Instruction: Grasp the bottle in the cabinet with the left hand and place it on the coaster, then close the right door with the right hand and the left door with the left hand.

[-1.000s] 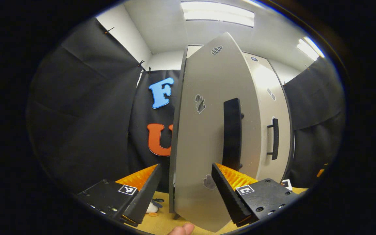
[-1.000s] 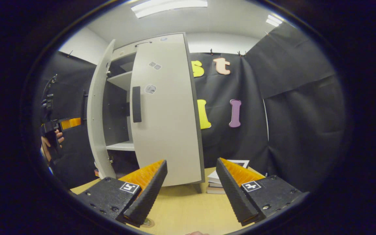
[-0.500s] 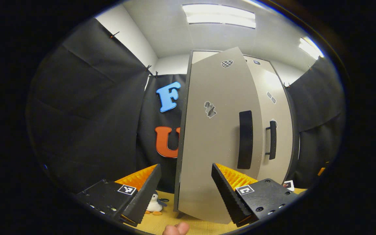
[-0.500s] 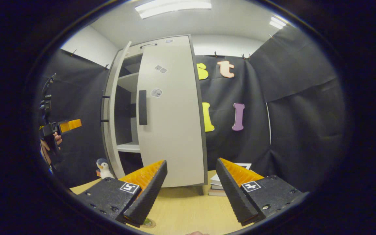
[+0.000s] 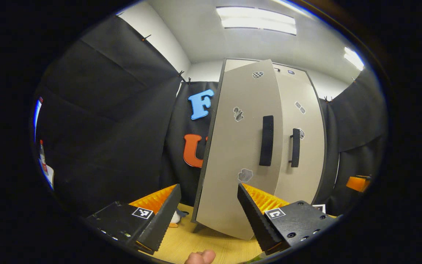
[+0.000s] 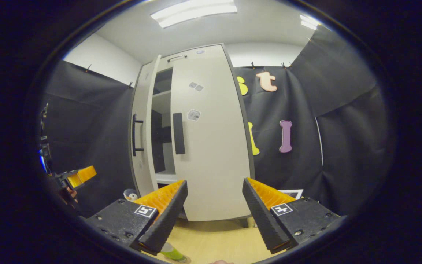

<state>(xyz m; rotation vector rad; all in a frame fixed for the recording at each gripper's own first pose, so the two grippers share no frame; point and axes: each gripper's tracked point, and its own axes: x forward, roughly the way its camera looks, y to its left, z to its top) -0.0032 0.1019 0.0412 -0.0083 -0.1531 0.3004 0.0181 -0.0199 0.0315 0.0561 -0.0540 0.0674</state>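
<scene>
Left gripper view: left gripper (image 5: 207, 216) gapes empty before the left door (image 5: 240, 154), seemingly ajar; right gripper (image 6: 214, 216) released.

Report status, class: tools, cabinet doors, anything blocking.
Left tool open, empty. Right tool open, empty. Right door shut, left door ajar. Nothing blocking.

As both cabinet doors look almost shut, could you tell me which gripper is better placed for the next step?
Left. The left door is ajar in front of the open left gripper; the right door already looks closed.
</scene>
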